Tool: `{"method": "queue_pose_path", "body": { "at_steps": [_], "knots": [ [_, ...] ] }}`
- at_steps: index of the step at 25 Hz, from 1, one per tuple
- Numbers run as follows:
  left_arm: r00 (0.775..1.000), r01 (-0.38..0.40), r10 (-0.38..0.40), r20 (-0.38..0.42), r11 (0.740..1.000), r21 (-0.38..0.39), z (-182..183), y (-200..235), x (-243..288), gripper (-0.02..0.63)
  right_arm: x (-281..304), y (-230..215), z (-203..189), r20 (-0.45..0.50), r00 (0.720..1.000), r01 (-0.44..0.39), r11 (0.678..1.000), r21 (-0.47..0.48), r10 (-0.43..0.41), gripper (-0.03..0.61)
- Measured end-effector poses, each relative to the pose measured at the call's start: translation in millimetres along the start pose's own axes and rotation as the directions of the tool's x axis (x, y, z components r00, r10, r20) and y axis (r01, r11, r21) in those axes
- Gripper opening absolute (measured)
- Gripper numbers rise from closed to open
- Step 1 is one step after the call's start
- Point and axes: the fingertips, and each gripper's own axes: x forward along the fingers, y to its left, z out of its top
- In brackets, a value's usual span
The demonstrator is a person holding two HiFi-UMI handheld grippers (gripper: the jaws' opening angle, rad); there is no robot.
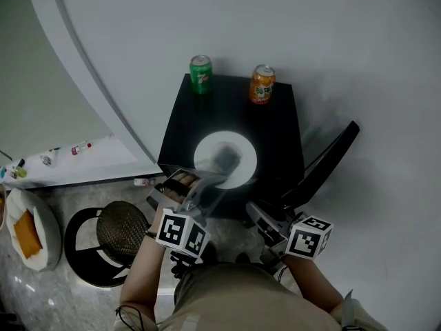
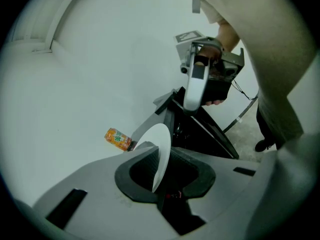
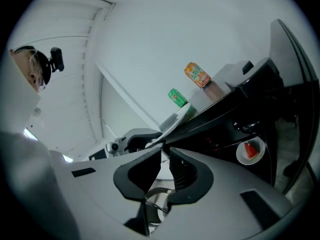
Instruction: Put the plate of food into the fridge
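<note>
**A:** White wall behind, and against it the low black fridge. What stands on its top?

**B:** At the back, a green can and an orange can, well apart, the green one on your left. Nearer you is the white plate, with the food as a dark, blurred patch at its middle.

**A:** And my left claw?

**B:** It pinches the plate's near rim. In the left gripper view the rim runs edge-on between the two pads. I cannot tell whether the plate lies flat on the fridge top or is raised off it.

**A:** The right claw?

**B:** Pressed together, with nothing between the pads. You hold it low at the fridge's front, just beside the door.

**A:** How does the door stand?

**B:** Swung out to your right. Through the opening, the right gripper view shows a small dish inside, carrying a red wedge.
</note>
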Motion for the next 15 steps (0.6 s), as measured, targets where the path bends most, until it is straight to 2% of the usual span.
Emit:
{"method": "queue_pose_path", "body": {
  "at_steps": [1, 2, 3, 6, 11, 15],
  "knots": [
    [1.0, 0.002, -0.002, 0.002, 1.0, 0.002, 0.4, -1.0, -1.1, 0.066, 2.6, 1.3, 3.3, 0.011, 1.0, -0.021, 0.999, 0.034, 0.02, 0.033],
    [1.0, 0.003, -0.003, 0.005, 1.0, 0.004, 1.0, -2.0, -2.3, 0.064, 5.5, 3.5, 6.8, 0.024, 0.999, -0.045, 0.996, 0.072, 0.043, 0.095],
    [1.0, 0.004, -0.004, 0.009, 1.0, 0.005, 1.8, -3.0, -3.8, 0.064, 8.5, 6.3, 10.5, 0.039, 0.997, -0.068, 0.992, 0.109, 0.064, 0.131],
    [1.0, 0.008, -0.008, 0.024, 1.0, 0.007, 4.9, -6.2, -7.7, 0.064, 16.9, 11.2, 20.8, 0.082, 0.992, -0.105, 0.978, 0.178, 0.091, 0.137],
    [0.999, 0.015, -0.016, 0.046, 1.0, 0.013, 8.1, -10.3, -12.6, 0.064, 32.5, 10.1, 29.3, 0.084, 0.992, -0.105, 0.982, 0.157, 0.092, 0.137],
    [0.998, 0.021, -0.022, 0.062, 0.999, 0.026, 10.6, -14.0, -17.2, 0.064, 36.2, 4.9, 26.9, 0.087, 0.994, -0.089, 0.977, 0.196, 0.073, 0.137]
  ]
}}
